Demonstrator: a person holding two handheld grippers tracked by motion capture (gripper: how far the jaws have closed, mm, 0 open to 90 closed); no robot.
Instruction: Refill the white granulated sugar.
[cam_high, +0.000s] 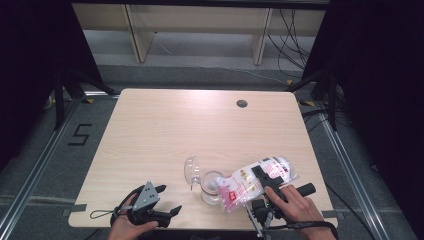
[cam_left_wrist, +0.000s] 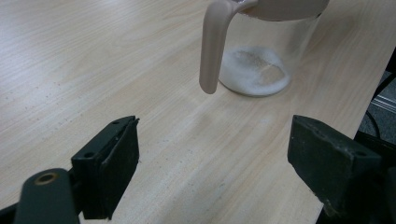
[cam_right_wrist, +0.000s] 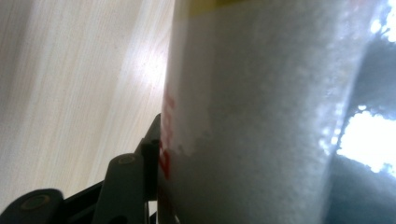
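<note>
A clear plastic bag (cam_high: 255, 181) of white grains with red print lies tilted, its lower end over the mouth of a clear jug (cam_high: 211, 187) near the table's front edge. My right gripper (cam_high: 267, 182) is shut on the bag's middle. In the right gripper view the bag (cam_right_wrist: 261, 116) sits between the jaws, pressed against the left one. The jug's flip lid (cam_high: 192, 170) stands open on its left. My left gripper (cam_high: 170, 199) rests open at the front left, apart from the jug. In the left gripper view the jug (cam_left_wrist: 261, 60) holds a thin layer of white grains, with its beige handle (cam_left_wrist: 212, 46) beyond my open left gripper (cam_left_wrist: 212, 158).
The light wooden table (cam_high: 165, 130) has a round cable hole (cam_high: 242, 103) at the back right. Behind it stand wooden frame legs (cam_high: 140, 40), with cables (cam_high: 295, 45) on the floor. Dark tripod stands flank both sides of the table.
</note>
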